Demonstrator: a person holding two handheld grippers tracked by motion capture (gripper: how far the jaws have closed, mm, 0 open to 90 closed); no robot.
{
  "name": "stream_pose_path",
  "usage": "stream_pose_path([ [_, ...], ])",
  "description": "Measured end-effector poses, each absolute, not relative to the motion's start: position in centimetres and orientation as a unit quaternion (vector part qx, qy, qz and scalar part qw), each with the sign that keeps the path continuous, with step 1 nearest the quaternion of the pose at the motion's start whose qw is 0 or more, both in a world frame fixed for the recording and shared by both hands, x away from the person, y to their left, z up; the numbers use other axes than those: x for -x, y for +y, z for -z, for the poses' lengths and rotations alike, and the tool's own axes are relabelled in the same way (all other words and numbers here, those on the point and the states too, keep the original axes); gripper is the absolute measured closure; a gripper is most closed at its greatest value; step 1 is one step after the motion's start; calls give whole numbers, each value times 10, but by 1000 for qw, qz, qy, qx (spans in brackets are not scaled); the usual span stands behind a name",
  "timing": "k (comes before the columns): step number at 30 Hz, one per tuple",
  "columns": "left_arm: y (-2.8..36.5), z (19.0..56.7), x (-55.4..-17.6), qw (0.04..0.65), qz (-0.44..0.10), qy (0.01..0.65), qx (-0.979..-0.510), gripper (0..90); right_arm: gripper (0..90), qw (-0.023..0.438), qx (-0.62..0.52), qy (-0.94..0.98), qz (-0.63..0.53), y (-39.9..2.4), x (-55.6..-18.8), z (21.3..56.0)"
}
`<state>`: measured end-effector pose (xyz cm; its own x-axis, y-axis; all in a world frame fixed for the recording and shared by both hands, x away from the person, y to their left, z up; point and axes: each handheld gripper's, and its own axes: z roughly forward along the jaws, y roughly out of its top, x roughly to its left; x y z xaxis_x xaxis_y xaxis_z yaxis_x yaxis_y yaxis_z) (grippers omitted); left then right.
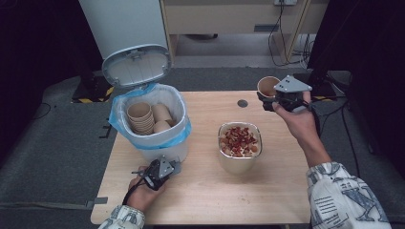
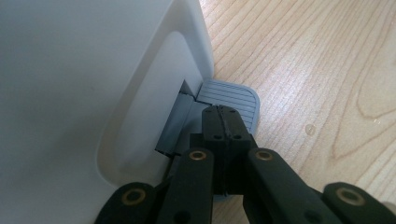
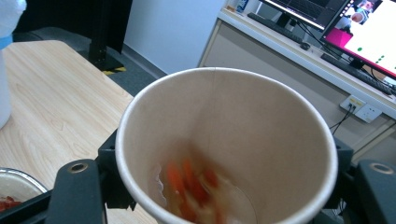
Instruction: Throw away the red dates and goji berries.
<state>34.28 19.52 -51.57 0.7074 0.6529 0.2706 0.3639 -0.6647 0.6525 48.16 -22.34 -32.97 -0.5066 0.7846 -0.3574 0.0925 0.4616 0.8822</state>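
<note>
Nearest the person, the left gripper (image 1: 160,171) is resting with its black jaws pressed together on the ribbed grey pedal (image 2: 231,100) at the foot of the smooth white bin (image 1: 152,125), which is lined with blue film and holding nested paper cups. Right of the bin, a rounded metal container (image 1: 239,145) is holding red scraps. Beyond it, the right gripper (image 1: 273,100) is pinching a tapered paper cup (image 3: 224,144) with blurred orange-red leftovers inside.
</note>
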Motion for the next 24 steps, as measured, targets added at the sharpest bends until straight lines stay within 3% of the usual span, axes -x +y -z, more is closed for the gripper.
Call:
stream_pose_path([
  [24, 195, 516, -343, 289, -249, 291, -877, 896, 284, 448, -170, 786, -391, -215, -463, 336],
])
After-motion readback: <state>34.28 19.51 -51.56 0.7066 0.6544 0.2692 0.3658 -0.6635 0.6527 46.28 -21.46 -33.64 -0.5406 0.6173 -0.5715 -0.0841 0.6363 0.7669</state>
